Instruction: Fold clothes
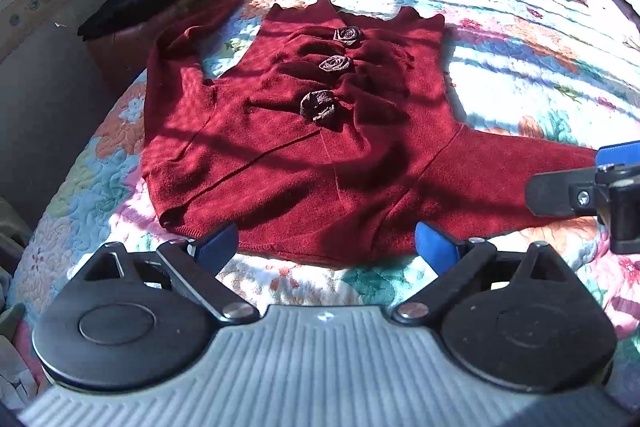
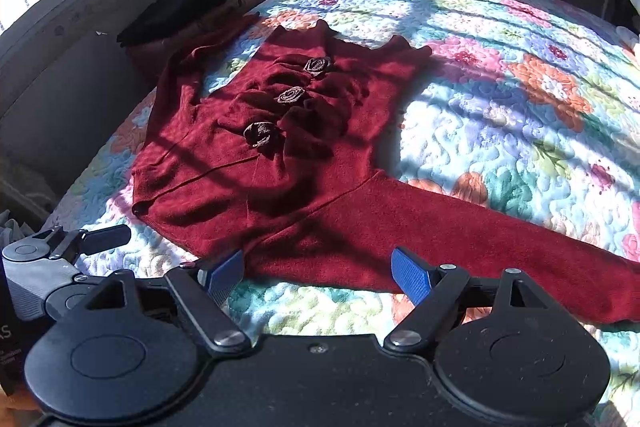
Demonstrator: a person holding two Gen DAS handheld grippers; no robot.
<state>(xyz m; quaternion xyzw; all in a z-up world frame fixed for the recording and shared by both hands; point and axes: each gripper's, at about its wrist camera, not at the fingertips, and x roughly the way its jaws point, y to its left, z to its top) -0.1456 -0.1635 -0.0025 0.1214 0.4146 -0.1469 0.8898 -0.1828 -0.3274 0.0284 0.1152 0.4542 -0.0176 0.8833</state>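
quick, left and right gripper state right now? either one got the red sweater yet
Left gripper: jaws open, holding nothing, at the red sweater's near edge.
Right gripper: jaws open, holding nothing, over the sweater's near edge.

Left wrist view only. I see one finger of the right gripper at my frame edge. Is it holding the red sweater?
Observer: No. The right gripper has its jaws open, with nothing between them.
Operator: Where is it aimed?
Observer: At the near edge of the red sweater, where the sleeve joins the body.
Operator: Sleeve folded yet?
Observer: No. It lies stretched out flat across the quilt, running to the right edge of the picture.
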